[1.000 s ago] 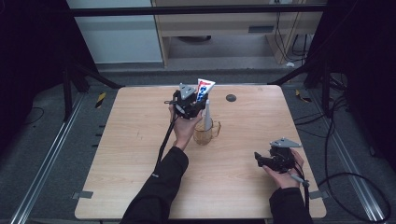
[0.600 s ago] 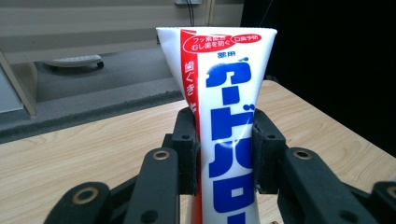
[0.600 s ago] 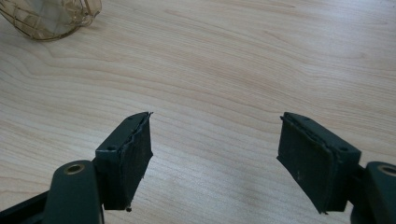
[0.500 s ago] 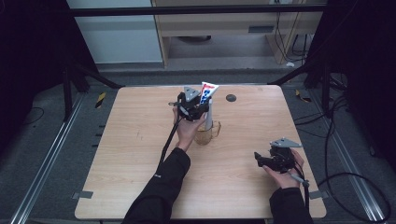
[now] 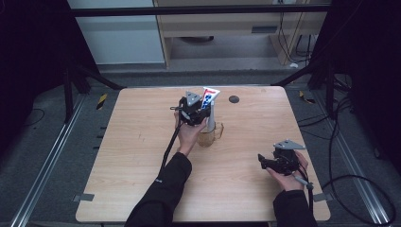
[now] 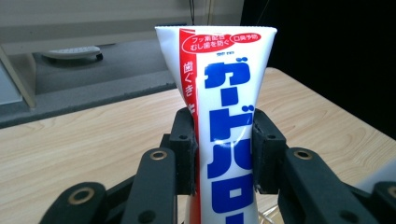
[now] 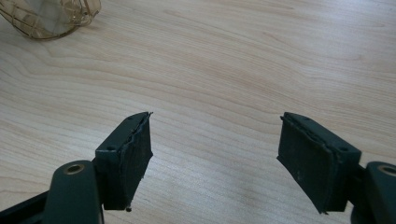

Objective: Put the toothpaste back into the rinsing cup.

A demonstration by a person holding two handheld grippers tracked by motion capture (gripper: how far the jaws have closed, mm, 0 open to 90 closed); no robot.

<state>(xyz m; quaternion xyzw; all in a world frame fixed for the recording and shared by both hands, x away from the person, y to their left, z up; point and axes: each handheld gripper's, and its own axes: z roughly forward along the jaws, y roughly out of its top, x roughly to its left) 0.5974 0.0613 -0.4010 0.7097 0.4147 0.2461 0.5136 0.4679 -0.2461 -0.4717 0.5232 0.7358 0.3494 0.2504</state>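
1. Inspecting at a pale wood-grain table (image 5: 132,156), with dark floor and cabling around it; taking the amber glass mug (image 5: 211,138) near the table's middle as the reference point.
2. Finding a toothpaste tube (image 6: 229,121) standing upright directly above the mug, crimped end up and lower end reaching down to the mug's mouth; not being able to tell whether that end is sitting inside the mug or just behind it.
3. Noting the left gripper (image 5: 193,111) just above the mug, jaws set narrow and clamping the tube at mid-body, pads (image 6: 184,149) pressing on both sides and pinching the film slightly inward.
4. Noting the right gripper (image 7: 215,154) well apart from the mug, toward the table's near right corner, jaws standing wide over bare wood and holding nothing.
5. Judging the tube to be light, soft-walled and glossy: yielding under squeeze, probably sliding in a loose grip, and stiffest at the crimp and the shoulder.
6. Advising a moderate grip across the flat faces, at mid-body or lower toward the shoulder; treating the mug as fragile and easily tipped by a sideways nudge.
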